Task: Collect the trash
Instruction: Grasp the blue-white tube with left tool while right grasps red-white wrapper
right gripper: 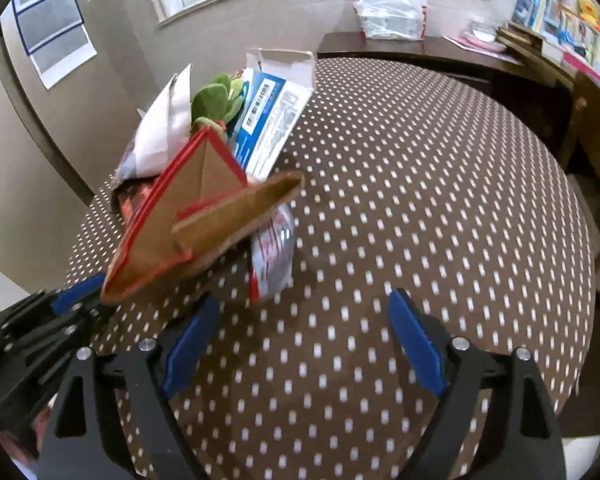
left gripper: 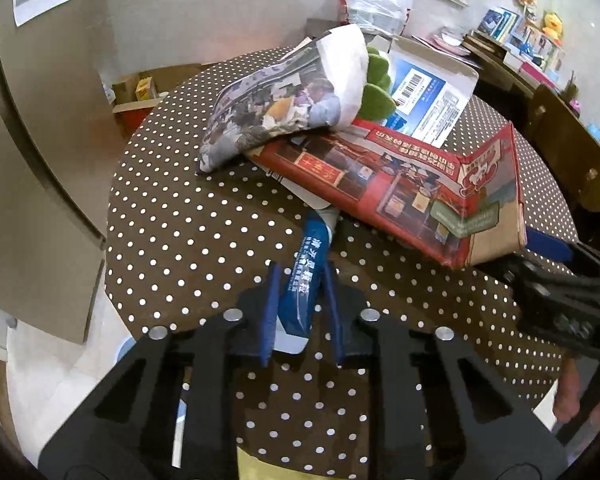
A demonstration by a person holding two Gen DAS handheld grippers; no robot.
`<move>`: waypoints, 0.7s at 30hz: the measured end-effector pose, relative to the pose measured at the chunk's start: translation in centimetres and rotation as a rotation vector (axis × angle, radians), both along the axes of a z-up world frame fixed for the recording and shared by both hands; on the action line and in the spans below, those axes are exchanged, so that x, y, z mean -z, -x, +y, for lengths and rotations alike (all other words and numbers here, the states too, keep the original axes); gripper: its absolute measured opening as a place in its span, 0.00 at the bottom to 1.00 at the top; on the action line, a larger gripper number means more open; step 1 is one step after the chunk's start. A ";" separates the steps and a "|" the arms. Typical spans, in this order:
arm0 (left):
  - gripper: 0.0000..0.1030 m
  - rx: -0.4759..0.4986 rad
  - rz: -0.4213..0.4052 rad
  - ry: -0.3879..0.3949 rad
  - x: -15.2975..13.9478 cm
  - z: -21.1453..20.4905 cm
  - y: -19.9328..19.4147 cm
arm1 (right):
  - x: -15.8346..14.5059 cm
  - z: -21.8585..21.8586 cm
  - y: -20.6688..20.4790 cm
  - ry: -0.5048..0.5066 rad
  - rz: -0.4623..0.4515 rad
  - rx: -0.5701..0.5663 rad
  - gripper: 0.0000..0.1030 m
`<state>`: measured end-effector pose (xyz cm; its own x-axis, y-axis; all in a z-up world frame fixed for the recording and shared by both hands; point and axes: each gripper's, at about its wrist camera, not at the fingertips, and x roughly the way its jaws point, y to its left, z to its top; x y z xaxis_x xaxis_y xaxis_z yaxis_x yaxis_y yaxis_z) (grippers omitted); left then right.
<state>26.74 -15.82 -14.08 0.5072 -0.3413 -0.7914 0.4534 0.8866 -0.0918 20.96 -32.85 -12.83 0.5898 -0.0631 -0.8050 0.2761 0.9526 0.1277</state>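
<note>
Polka-dotted brown cloth covered the round table (right gripper: 420, 200), and the trash lay heaped toward its far left edge. Nearest the left gripper (left gripper: 300, 304) was a blue packet (left gripper: 304, 280) with white lettering, lying on the cloth near the table's near edge with its far end tucked under the pile. The left jaws had closed to a narrow gap on either side of that packet and seemed to pinch it. Over it leaned a red printed carton (left gripper: 400, 184), and on that a crumpled newspaper (left gripper: 276, 108), something green and plush (left gripper: 374, 88), and a white and blue box (left gripper: 428, 96) behind.

As I judged it, the packet wanted drawing back toward the near edge, low and slow, since its far end sat beneath the carton and a quick lift could tip the heap.

The right gripper (right gripper: 304, 340) hovered over bare cloth with its jaws spread wide, holding nothing. From the left camera only one blue finger and the black body of it showed, close beside the carton's brown end. The right camera showed what the left could not: the carton's open cardboard flaps (right gripper: 236, 208) and a clear red and white wrapper (right gripper: 274, 256) under them. It missed the blue packet altogether. A white plastic bag (right gripper: 388, 8) sat on a dark sideboard beyond.
</note>
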 end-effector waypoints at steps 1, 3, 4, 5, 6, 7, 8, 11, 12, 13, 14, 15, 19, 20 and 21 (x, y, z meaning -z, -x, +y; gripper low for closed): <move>0.19 0.001 0.005 0.011 -0.1 0.2 0.0 | 0.1 0.0 -0.5 0.007 -0.004 -0.009 0.82; 0.18 -0.005 0.009 0.023 -0.2 0.7 -0.1 | 0.3 0.3 -1.6 0.069 -0.014 -0.021 0.74; 0.17 -0.008 0.009 0.023 -0.2 0.8 -0.1 | 0.3 0.5 -1.8 0.109 -0.016 -0.022 0.54; 0.17 -0.013 0.009 0.023 -0.2 1.1 0.0 | 0.3 0.8 -1.8 0.125 -0.030 -0.043 0.43; 0.17 -0.016 0.012 0.028 -0.3 1.3 0.0 | 0.3 0.8 -1.7 0.096 -0.040 -0.056 0.23; 0.17 -0.021 0.017 0.030 -0.3 1.7 0.0 | 0.3 0.7 -1.6 0.065 -0.044 -0.059 0.18; 0.17 -0.026 0.018 0.028 -0.4 1.9 0.1 | 0.3 0.5 -1.3 0.037 -0.049 -0.062 0.18; 0.15 -0.025 0.011 0.033 -0.6 2.3 0.6 | 0.3 0.2 0.2 0.004 -0.059 -0.056 0.15; 0.14 -0.024 0.010 0.037 -0.7 2.7 0.9 | 0.3 0.1 1.0 0.002 -0.060 -0.045 0.15; 0.14 -0.025 0.001 0.037 -0.8 2.9 1.1 | 0.2 0.2 1.2 -0.003 -0.060 -0.038 0.15; 0.14 -0.027 -0.008 0.031 -0.9 3.0 1.4 | 0.1 0.1 1.7 -0.011 -0.063 -0.031 0.15; 0.14 -0.030 -0.014 0.028 -1.0 3.1 1.6 | -0.1 0.0 2.5 -0.021 -0.071 -0.019 0.15; 0.14 -0.026 -0.021 0.045 -1.4 3.7 2.9 | -1.5 -0.2 4.7 -0.025 -0.108 0.027 0.14; 0.14 -0.028 -0.026 0.045 -1.5 3.8 3.1 | -2.2 -0.1 5.3 -0.030 -0.123 0.032 0.14; 0.14 -0.028 -0.029 0.047 -1.6 3.9 3.3 | -2.8 0.0 6.1 -0.027 -0.140 0.028 0.14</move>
